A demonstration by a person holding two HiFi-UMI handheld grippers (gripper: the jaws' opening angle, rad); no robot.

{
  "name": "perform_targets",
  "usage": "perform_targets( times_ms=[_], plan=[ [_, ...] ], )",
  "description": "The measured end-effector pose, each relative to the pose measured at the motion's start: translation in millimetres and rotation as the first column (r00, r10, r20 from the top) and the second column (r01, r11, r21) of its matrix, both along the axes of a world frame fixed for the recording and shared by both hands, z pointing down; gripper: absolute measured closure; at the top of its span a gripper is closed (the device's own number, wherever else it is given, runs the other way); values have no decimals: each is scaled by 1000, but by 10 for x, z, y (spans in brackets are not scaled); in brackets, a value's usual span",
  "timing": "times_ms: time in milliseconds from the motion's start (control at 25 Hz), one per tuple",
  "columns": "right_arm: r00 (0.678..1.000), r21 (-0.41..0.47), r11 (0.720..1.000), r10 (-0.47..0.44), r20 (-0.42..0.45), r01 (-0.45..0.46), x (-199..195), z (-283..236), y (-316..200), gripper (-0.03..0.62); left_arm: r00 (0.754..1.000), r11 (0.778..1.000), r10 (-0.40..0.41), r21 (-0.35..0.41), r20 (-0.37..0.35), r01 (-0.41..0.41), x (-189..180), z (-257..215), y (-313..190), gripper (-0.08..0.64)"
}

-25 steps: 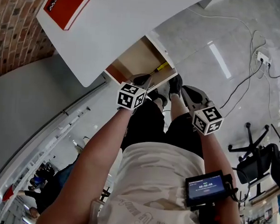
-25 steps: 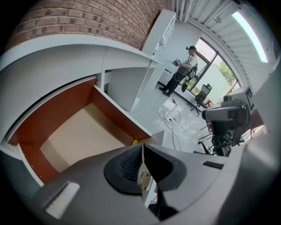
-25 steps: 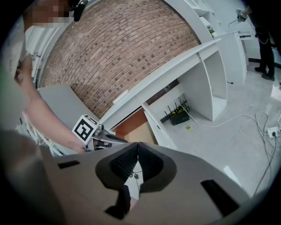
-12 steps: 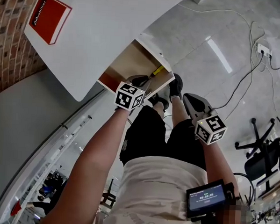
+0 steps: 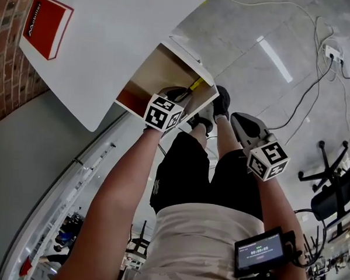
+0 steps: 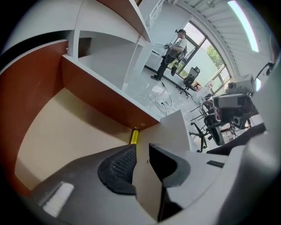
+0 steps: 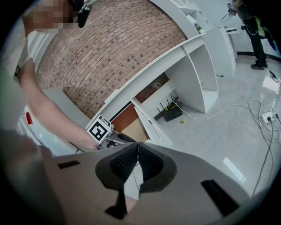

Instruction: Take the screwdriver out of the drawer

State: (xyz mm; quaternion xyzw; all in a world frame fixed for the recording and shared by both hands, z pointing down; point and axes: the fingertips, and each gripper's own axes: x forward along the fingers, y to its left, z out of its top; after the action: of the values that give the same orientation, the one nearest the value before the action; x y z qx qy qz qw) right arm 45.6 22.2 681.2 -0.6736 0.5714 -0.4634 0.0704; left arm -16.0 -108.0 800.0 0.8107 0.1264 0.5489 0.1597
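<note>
Two grippers, one tool: in the head view, which is nearer?

— My left gripper (image 5: 178,94), clearly. It reaches into the open wooden drawer (image 5: 155,71) under the white surface (image 5: 122,34). The yellow-handled screwdriver (image 5: 196,84) lies just beyond it, in the drawer's front corner. My right gripper (image 5: 241,119) hangs well apart, outside the drawer.

And the left gripper view?

— Those jaws have just been opening and stand released. The drawer's pale front panel (image 6: 146,189) runs between them, but the pads do not press on it. The screwdriver's yellow handle (image 6: 134,137) shows just past the tips, on the inner side of that panel, against the reddish-brown wall (image 6: 101,94). Its long axis seems to run along the panel, roughly the way my jaws point. I judge I must shift inward off the panel and come across the handle.

The right gripper view?

— Clenched tip to tip on nothing. From there the drawer sits far ahead, past my left arm, so this hand has no part in the reach.
</note>
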Motion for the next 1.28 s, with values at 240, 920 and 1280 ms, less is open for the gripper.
perform_targets(
  times_ms=[240,920,1280],
  plan=[
    [1000,-15,1000,10,2,-10,-35,98,49,586,999,998,46,-40,28,-45,54,196,-6,449],
    [998,-78,996,45,32,-43,-155,268,371,586,976,981,191,-51,105,-186,288,705,108,427],
    [997,-98,993,64,42,-60,-160,311,384,586,944,952,302,-100,133,-290,321,781,163,448]
  ],
)
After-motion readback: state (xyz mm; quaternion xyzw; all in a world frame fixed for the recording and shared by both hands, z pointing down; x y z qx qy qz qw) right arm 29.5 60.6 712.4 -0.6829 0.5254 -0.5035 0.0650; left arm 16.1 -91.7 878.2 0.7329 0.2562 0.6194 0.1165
